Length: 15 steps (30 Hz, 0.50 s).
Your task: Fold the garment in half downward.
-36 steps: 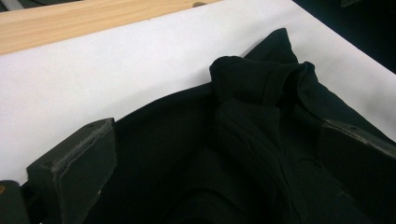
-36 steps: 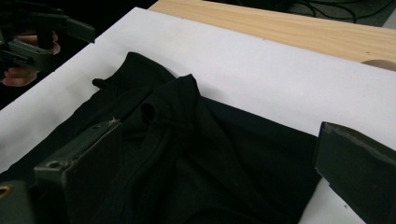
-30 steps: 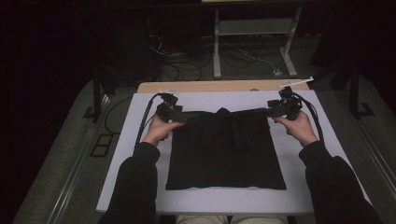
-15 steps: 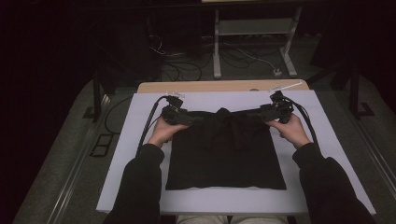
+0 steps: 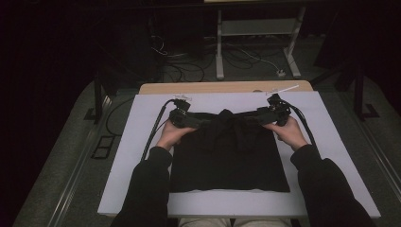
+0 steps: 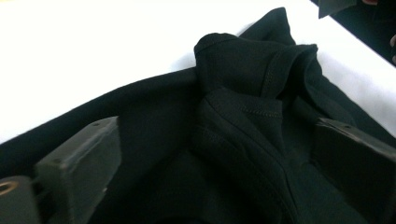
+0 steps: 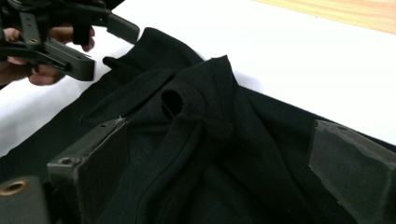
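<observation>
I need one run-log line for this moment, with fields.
left gripper: open, at garment | right gripper: open, at garment | black garment: flat, bunched at far edge

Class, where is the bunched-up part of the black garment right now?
In the high view, the bunched fabric sits at the black garment's far edge, midway between the left tool and right tool.
</observation>
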Tool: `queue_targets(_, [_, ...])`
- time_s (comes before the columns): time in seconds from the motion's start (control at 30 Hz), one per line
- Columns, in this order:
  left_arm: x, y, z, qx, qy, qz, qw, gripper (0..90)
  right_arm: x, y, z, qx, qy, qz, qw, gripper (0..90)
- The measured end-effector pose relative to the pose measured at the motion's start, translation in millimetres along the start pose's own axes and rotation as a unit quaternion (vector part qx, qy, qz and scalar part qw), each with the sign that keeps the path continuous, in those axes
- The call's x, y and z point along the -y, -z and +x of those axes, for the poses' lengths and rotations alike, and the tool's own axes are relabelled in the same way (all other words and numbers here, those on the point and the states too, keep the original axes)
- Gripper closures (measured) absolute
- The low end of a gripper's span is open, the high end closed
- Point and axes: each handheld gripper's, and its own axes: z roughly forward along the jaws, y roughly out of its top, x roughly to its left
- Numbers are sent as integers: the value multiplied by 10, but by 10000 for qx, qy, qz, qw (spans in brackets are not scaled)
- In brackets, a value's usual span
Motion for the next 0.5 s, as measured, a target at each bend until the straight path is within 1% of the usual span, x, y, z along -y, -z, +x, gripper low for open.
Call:
queue_targets(0.07, [4, -19, 16, 30, 52, -13, 10000, 40, -10, -22, 6, -12, -2, 4, 10000, 63])
queue_targets(0.1, [7, -34, 16, 36, 110, -57, 9999, 51, -14, -35, 6, -13, 5, 4, 10000, 64])
queue_targets(0.23, [13, -64, 39, 101, 179, -62, 9998, 95, -25, -82, 18, -45, 5, 41, 10000, 71])
queue_targets(0.33, [13, -78, 51, 88, 268, -129, 9995, 123, -33, -115, 22, -55, -1, 61, 10000, 79])
queue_targets(0.5, [19, -107, 77, 76, 372, -133, 9992, 149, -50, -173, 24, -101, -15, 77, 9999, 108])
